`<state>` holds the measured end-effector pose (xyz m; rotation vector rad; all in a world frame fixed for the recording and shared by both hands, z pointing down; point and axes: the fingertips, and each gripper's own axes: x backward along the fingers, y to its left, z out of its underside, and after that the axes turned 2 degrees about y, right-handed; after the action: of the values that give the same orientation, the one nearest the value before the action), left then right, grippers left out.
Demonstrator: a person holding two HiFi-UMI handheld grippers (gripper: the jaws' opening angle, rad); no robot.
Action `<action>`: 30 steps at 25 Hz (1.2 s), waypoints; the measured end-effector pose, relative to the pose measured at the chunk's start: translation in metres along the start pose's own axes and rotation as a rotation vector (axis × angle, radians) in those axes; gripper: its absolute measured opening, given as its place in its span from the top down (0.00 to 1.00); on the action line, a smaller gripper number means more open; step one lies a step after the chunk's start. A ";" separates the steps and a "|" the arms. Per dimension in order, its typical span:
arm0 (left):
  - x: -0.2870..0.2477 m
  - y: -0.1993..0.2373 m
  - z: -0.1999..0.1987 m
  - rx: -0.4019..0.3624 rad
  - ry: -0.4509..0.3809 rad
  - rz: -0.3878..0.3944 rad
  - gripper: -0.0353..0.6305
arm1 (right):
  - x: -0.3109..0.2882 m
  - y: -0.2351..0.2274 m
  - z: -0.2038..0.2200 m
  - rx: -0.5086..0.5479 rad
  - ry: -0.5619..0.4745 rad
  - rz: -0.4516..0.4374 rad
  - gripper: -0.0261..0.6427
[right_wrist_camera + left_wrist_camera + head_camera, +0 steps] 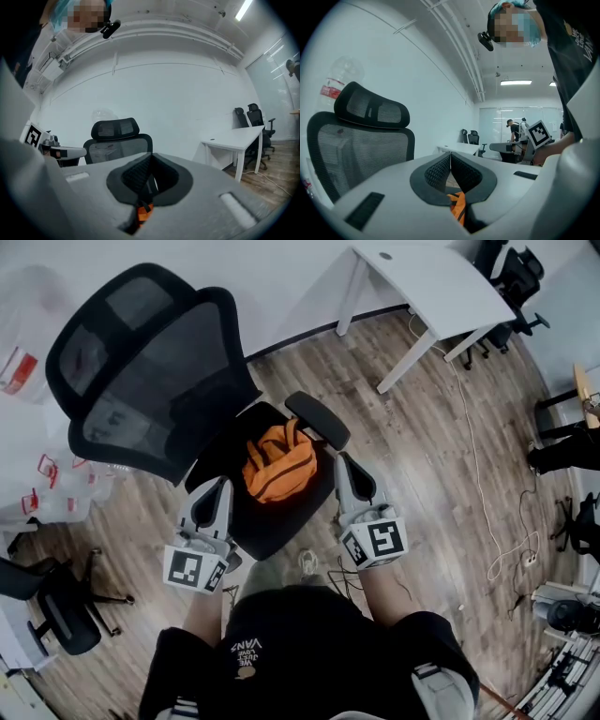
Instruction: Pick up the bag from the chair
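Note:
An orange bag [278, 465] lies crumpled on the seat of a black mesh office chair [155, 371]. My left gripper [222, 487] hovers by the seat's front left edge, just left of the bag, with its jaws shut and empty. The right gripper [344, 463] sits just right of the bag, below the chair's armrest [317, 418], also shut and empty. In the left gripper view the pads of the left gripper [450, 157] meet, with a bit of the orange bag [458, 206] below them. The right gripper [150, 160] likewise has the bag [143, 212] beneath its pads.
A white desk [441, 287] stands at the back right, with a white cable [473, 456] trailing over the wood floor. Plastic bottles [19, 362] sit at the left. A second black chair [56, 606] is at the lower left. A person [513, 129] stands far off.

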<state>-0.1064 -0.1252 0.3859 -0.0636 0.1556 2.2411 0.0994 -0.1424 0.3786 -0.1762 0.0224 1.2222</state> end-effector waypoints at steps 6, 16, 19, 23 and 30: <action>-0.013 0.009 0.026 0.025 0.036 0.020 0.94 | -0.019 -0.003 0.026 0.008 0.032 0.006 0.96; -0.026 0.020 0.066 0.036 0.082 0.025 0.94 | -0.042 -0.013 0.075 0.009 0.097 0.025 0.96; -0.030 0.021 0.077 0.035 0.096 0.025 0.94 | -0.046 -0.016 0.089 -0.007 0.122 0.026 0.96; -0.033 0.023 0.092 0.044 0.105 0.021 0.94 | -0.050 -0.016 0.106 -0.020 0.140 0.026 0.96; -0.040 0.025 0.118 0.067 0.131 0.014 0.94 | -0.058 -0.020 0.130 -0.035 0.166 0.017 0.96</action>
<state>-0.1005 -0.1559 0.5093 -0.1742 0.3026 2.2436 0.0876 -0.1839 0.5161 -0.3078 0.1470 1.2224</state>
